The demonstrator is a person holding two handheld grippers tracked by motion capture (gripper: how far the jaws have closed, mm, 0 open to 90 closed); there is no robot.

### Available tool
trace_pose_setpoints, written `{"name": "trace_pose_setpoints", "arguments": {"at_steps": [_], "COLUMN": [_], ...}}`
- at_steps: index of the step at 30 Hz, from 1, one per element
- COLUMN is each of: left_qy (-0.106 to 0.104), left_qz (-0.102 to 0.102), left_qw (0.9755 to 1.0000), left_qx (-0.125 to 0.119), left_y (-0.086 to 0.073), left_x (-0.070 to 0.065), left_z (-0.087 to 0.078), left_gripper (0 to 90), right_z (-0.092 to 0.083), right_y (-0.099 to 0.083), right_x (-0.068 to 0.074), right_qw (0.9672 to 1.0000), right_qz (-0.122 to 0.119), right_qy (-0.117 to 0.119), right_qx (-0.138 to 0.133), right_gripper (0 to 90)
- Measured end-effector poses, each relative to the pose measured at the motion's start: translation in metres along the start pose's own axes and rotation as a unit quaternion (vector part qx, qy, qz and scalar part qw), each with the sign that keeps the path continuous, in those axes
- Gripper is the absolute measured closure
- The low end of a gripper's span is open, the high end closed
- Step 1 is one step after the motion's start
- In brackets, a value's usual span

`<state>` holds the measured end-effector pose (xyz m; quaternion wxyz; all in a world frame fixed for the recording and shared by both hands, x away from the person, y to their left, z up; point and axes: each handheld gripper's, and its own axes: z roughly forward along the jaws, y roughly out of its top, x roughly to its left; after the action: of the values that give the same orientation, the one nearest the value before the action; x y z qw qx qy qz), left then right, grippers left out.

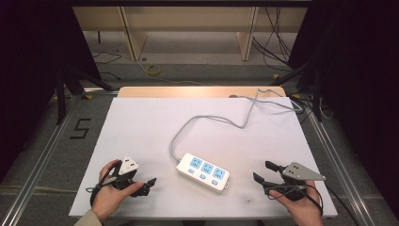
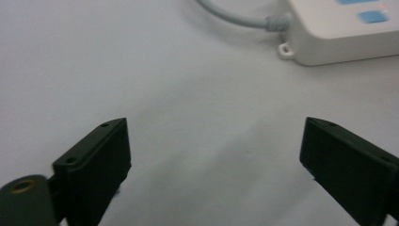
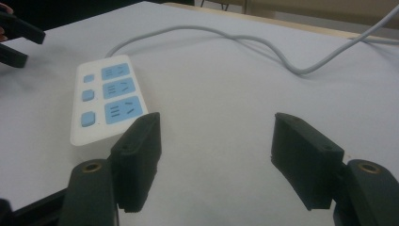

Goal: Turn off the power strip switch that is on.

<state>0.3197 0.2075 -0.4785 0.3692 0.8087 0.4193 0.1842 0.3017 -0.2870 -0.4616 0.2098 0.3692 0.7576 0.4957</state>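
Note:
A white power strip (image 1: 203, 172) with three blue sockets and blue switches lies near the front middle of the white table (image 1: 141, 127). Its grey cable (image 1: 211, 118) curves away toward the back right corner. My left gripper (image 1: 148, 185) rests low on the table left of the strip, jaws open, nothing between them. In the left gripper view the left gripper (image 2: 215, 127) has the strip's cable end (image 2: 339, 33) ahead at the upper right. My right gripper (image 1: 261, 170) sits right of the strip, open and empty. In the right gripper view the right gripper (image 3: 216, 117) has the power strip (image 3: 106, 101) just left of its left jaw.
The left gripper (image 3: 14, 37) shows far off at the top left of the right gripper view. A wooden strip (image 1: 197, 92) borders the table's far edge. Metal rails (image 1: 42, 155) flank both sides, and cables (image 1: 277, 42) lie on the floor behind.

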Motion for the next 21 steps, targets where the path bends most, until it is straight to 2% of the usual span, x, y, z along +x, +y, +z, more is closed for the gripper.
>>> {"name": "trace_pose_setpoints", "arguments": {"at_steps": [2,9,12,17,21], "left_qy": [-0.005,0.000,0.005,0.015,0.027], "left_qz": [0.002,0.018,0.023,0.032,0.029], "left_qw": [0.9999,0.9997,0.9996,0.9992,0.9991], "left_qx": [-0.009,-0.016,-0.018,-0.019,-0.012], "left_y": [-0.0015,-0.0004,0.0002,0.0003,-0.0010], "left_x": [-0.0001,-0.0035,-0.0055,-0.0064,-0.0055], "left_z": [-0.0071,-0.0094,-0.0098,-0.0084,-0.0067], "left_gripper": [4.6,2.8,3.3,6.2,9.0], "right_z": [0.0006,-0.0002,-0.0013,-0.0041,-0.0050], "right_y": [0.0000,0.0018,0.0026,0.0053,0.0083], "right_x": [0.0003,0.0015,0.0005,-0.0033,-0.0049], "right_qw": [1.0000,0.9999,0.9998,0.9990,0.9984], "right_qz": [-0.001,-0.008,-0.010,-0.018,-0.021], "right_qy": [0.000,-0.006,-0.012,-0.032,-0.044], "right_qx": [0.003,0.009,0.016,0.024,0.027], "right_gripper": [34.6,40.9,49.2,68.7,81.6]}}
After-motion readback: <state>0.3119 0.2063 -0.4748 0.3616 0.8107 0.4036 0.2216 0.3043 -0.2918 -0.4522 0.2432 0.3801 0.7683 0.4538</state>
